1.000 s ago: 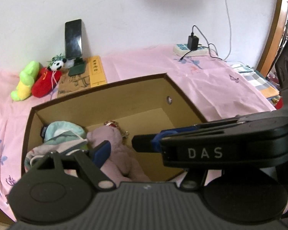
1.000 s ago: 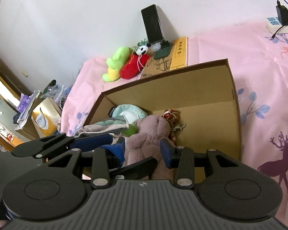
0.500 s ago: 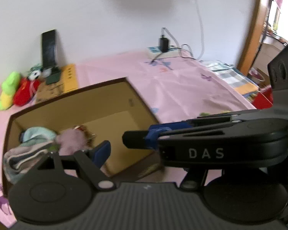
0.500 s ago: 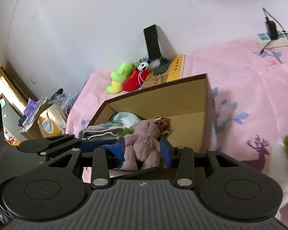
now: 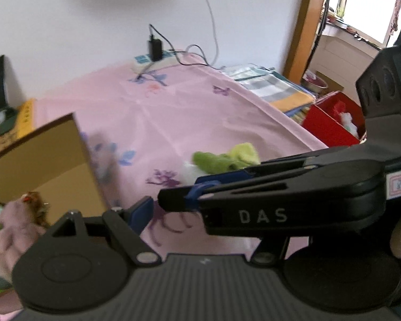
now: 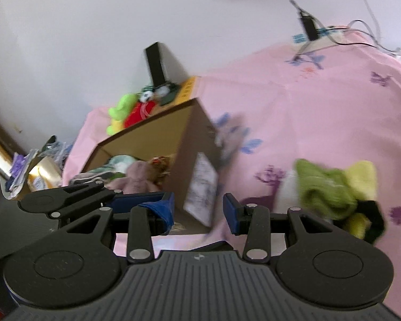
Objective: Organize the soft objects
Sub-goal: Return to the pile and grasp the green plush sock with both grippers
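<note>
The right tool [image 6: 197, 211] is hanging with its jaws apart, gripping nothing, just right of the cardboard box [image 6: 157, 139]. The left tool [image 5: 149, 208] is also gaping empty. Right of the box, green soft pieces [image 6: 331, 190] are lying on the pink sheet [image 6: 294, 107]; a plush bear [image 6: 139, 176] is sitting inside it.

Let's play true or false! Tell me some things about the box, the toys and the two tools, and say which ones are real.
1. The pink teddy is inside the cardboard box. True.
2. The right tool is holding the green soft toy. False: it is open and empty; the toy lies on the pink sheet.
3. A black phone stands against the wall. True.
4. The cardboard box is empty. False: it holds the teddy and a folded pale cloth.
5. The left tool holds nothing. True.
</note>
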The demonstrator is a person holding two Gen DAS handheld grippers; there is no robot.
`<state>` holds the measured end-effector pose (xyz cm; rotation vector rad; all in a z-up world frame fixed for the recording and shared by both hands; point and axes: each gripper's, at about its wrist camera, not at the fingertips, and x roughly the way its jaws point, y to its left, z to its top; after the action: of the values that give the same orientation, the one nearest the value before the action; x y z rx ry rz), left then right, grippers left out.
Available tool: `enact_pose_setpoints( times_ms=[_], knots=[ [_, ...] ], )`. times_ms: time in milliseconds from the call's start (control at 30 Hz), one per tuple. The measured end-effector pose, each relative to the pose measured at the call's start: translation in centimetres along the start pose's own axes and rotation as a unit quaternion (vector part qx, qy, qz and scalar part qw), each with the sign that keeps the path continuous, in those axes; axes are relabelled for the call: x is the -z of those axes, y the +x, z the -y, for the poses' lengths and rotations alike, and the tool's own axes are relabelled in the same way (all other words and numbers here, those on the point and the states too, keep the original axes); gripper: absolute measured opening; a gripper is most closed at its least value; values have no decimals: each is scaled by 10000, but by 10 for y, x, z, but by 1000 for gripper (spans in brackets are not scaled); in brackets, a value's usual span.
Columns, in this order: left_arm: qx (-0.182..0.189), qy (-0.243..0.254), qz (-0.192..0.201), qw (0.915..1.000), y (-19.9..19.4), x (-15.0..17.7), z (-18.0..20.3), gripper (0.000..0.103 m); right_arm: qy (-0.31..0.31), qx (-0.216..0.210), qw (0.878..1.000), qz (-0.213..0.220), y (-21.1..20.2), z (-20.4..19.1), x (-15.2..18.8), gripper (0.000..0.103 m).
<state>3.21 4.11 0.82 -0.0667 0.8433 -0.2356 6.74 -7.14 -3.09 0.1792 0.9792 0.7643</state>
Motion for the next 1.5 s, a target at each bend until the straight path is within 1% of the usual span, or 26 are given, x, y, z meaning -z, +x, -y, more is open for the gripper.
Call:
enact_pose_setpoints(
  times_ms=[133, 367, 500, 567, 667, 767, 833, 900, 1000, 1133, 1233, 1300, 1333, 1367, 1500],
  knots=[
    [125, 5, -53, 9999, 23, -6, 13, 66, 105, 233, 9997, 22, -12, 25, -1, 25],
    [138, -32, -167, 9998, 59, -14, 33, 66, 403, 442, 9982, 35, -24, 68, -7, 25],
    [175, -169, -159, 9996, 76, -22, 37, 66, 664, 446, 9968, -37, -21, 91, -14, 25],
    [240, -279, -119, 9993, 83, -25, 37, 66, 823, 383, 9958, -78, -18, 101, -17, 25],
    [215, -424, -179, 9987, 97, -29, 38, 66, 981, 268, 9947, -174, -13, 113, -22, 26],
    [275, -561, -219, 9978, 109, -30, 38, 64, 1034, 180, 9940, -306, -5, 119, -26, 26],
    [236, -625, -294, 9973, 117, -29, 37, 63, 1052, 134, 9936, -397, 1, 124, -28, 26],
    [210, -624, -254, 9975, 118, -27, 38, 57, 1024, 66, 9937, -450, 5, 126, -29, 26],
    [218, -605, -199, 9977, 119, -25, 40, 51, 846, 52, 9946, -603, 12, 126, -32, 23],
    [237, -641, -186, 9975, 123, -24, 40, 50, 639, 99, 9950, -759, 19, 125, -34, 23],
    [322, -672, -187, 9970, 125, -25, 40, 46, 723, 54, 9944, -767, 17, 129, -34, 22],
    [427, -735, -177, 9962, 125, -25, 40, 38, 905, -60, 9930, -754, 15, 133, -34, 22],
    [533, -792, -186, 9953, 124, -25, 39, 38, 1003, -153, 9920, -754, 14, 134, -34, 22],
    [633, -860, -217, 9940, 124, -25, 39, 38, 1048, -157, 9916, -740, 12, 134, -33, 22],
    [689, -803, -154, 9943, 120, -25, 41, 37, 950, -99, 9930, -697, 8, 127, -34, 21]
  ],
)
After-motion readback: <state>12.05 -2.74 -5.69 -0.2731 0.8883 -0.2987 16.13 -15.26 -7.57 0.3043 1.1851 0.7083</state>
